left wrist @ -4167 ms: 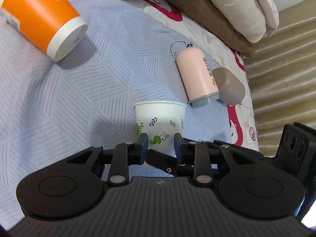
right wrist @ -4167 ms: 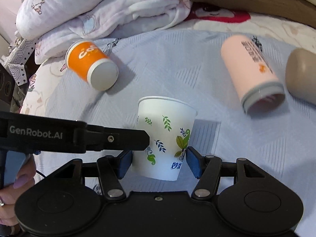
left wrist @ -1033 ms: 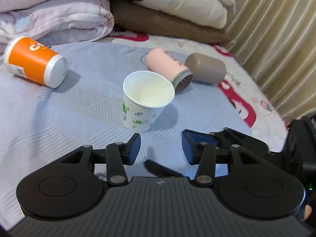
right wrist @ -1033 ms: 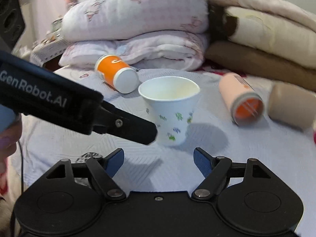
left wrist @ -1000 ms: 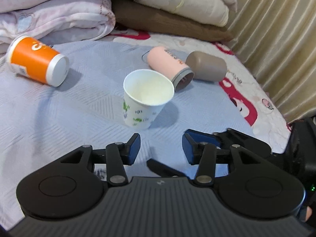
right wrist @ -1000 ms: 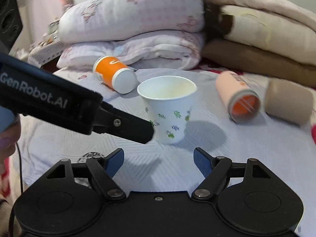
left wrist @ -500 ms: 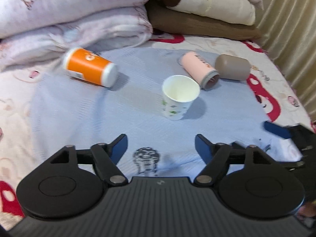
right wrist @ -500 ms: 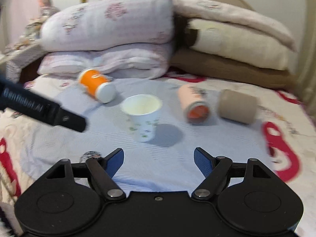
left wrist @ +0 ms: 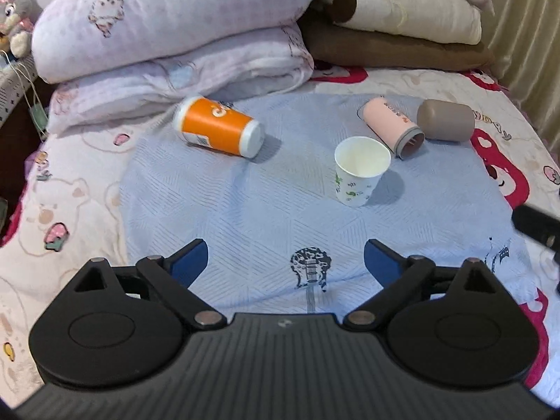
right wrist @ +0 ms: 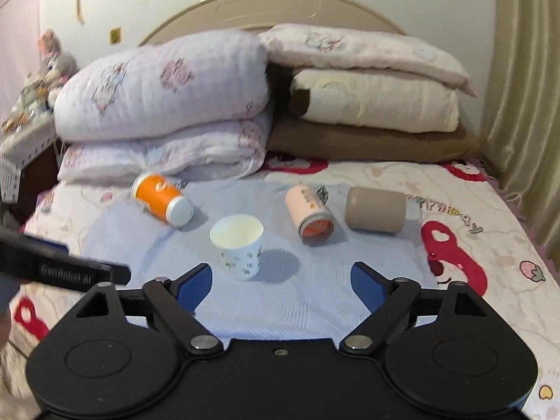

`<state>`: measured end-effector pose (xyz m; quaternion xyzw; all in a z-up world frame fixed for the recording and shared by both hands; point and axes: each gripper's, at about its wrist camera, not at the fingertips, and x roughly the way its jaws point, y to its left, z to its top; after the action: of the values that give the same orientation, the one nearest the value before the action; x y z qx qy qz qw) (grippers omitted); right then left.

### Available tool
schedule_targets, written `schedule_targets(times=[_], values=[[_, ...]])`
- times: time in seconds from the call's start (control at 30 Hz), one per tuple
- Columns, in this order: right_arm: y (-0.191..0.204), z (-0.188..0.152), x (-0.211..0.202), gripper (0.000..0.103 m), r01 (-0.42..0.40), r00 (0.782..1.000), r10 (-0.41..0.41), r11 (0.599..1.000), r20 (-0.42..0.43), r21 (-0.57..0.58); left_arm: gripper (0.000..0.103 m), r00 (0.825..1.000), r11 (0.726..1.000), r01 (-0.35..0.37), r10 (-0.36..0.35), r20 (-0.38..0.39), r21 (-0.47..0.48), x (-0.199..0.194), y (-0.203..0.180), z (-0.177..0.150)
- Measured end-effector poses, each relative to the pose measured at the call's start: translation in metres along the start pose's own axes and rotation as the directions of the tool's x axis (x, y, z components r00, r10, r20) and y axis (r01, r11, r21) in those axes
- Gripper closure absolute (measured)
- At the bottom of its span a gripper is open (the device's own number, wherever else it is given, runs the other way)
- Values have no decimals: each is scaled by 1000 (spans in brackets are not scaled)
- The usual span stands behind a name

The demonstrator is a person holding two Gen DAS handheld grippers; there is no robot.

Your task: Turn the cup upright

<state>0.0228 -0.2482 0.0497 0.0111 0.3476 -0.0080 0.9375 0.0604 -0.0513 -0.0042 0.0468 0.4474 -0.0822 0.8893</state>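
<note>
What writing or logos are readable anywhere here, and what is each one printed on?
"GenRobot.AI", blurred but legible: on the black bar of the left claw.
Orange cup: white logo letters, partly turned away, unreadable; small label too tiny.
Pink bottle: dark print, too small.
Bedsheet: coloured letters, blurred.
White leaf-patterned cup: no readable text.

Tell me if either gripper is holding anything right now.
Nothing is held. The left gripper and right gripper are both open, and the white cup stands upright, apart from them.

A curved headboard [right wrist: 280,10] backs stacked quilts [right wrist: 161,105] beside beige curtains [right wrist: 525,87].
</note>
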Motion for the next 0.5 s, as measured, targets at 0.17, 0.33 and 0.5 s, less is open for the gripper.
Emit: schedule_targets(times=[0.17, 0.33, 0.5], values=[[10, 6, -14, 2, 41, 999, -40, 998, 25, -37, 6, 1000, 1000, 14, -14, 3, -24, -19, 4, -3], [16, 6, -20, 2, 105, 994, -101, 992, 52, -70, 6, 1000, 999, 23, -23, -8, -34, -26, 5, -8], [14, 5, -18, 2, 105, 994, -104, 993, 22, -50, 6, 999, 1000, 8, -9, -31, -29, -25, 6, -14]])
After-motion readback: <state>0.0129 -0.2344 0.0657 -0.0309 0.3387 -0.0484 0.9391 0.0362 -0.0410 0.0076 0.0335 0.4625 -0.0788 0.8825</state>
